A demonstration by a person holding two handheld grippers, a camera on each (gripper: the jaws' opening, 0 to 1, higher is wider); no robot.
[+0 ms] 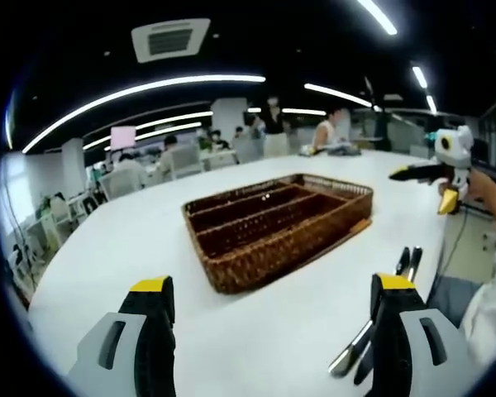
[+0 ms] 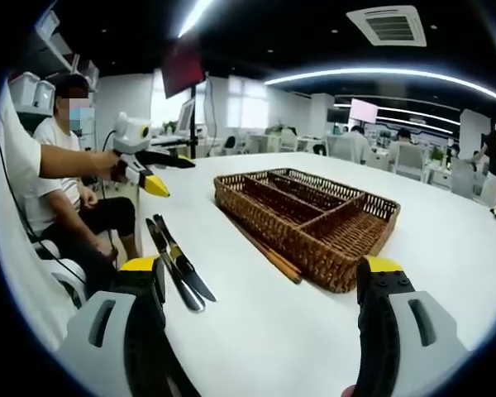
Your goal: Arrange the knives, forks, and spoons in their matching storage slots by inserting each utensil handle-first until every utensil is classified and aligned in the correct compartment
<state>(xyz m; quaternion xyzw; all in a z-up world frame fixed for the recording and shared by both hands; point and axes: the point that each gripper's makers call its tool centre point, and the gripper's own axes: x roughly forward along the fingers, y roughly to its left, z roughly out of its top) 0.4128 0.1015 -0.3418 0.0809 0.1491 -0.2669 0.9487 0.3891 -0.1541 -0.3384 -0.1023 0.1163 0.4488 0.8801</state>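
Observation:
A brown wicker cutlery tray (image 1: 231, 279) with long slots and one cross slot sits mid-table. In the right gripper view the tray (image 2: 318, 255) lies ahead of my jaws. Dark-handled knives (image 2: 178, 263) lie side by side on the white table, left of the tray. In the left gripper view the knives (image 1: 406, 263) run past my right-hand jaw. My left gripper (image 1: 273, 331) is open above bare table, short of the tray. My right gripper (image 2: 260, 331) is open too, holding nothing. The right gripper (image 1: 443, 169) hangs at the far right; the left gripper (image 2: 142, 165) at the left, in a hand.
A thin wooden stick-like item (image 2: 269, 250) lies along the tray's near side. A seated person (image 2: 66, 190) is by the table edge at the left. The white table (image 1: 124, 240) stretches wide around the tray; office desks and people fill the background.

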